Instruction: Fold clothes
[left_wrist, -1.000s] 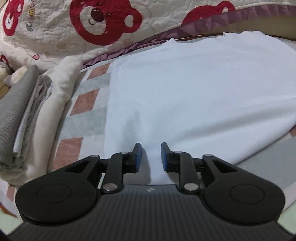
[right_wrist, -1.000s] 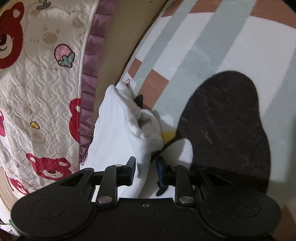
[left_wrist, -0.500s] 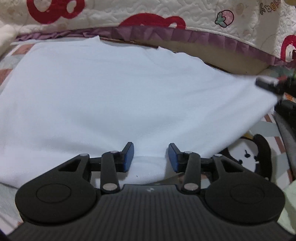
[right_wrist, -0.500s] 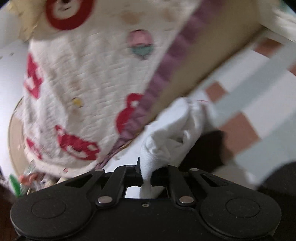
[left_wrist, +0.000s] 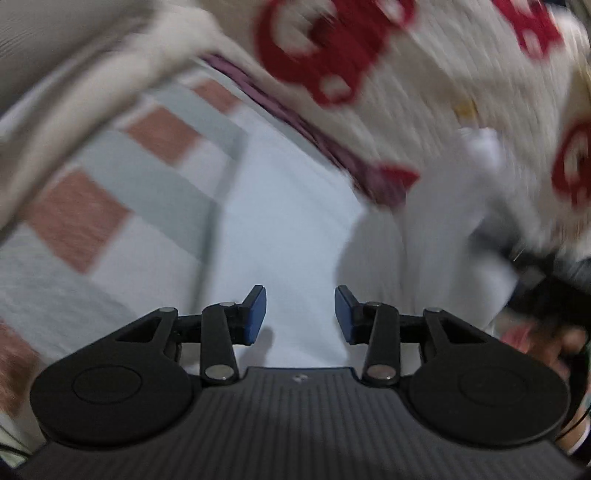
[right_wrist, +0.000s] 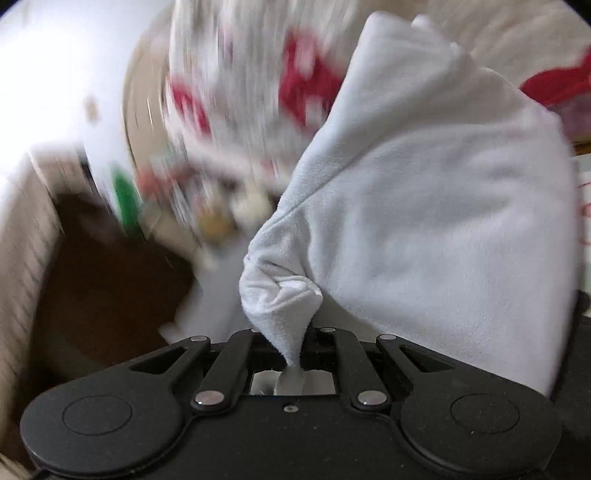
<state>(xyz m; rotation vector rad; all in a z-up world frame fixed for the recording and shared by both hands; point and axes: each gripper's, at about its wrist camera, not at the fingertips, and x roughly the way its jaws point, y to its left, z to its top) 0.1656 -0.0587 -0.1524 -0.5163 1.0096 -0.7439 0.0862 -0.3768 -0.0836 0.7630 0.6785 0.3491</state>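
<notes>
A white garment (left_wrist: 295, 221) lies on the checked mat, one side of it lifted up at the right of the left wrist view. My left gripper (left_wrist: 300, 314) hovers over its near edge, open, with nothing between the blue pads. In the right wrist view my right gripper (right_wrist: 291, 341) is shut on a bunched corner of the white garment (right_wrist: 424, 206), which hangs raised in front of the camera. The right gripper (left_wrist: 546, 291) shows as a dark blur at the right of the left wrist view.
A checked mat (left_wrist: 110, 206) of pink, grey and white squares is under the garment. A quilted cover with red bears and a purple frill (left_wrist: 424, 74) runs along the far side. Pale folded cloth (left_wrist: 92, 74) sits at the left. A brown floor (right_wrist: 103, 280) shows in the right wrist view.
My right gripper shut on the garment's corner and has lifted it up and over. My left gripper has opened wider and swung, so the view is blurred.
</notes>
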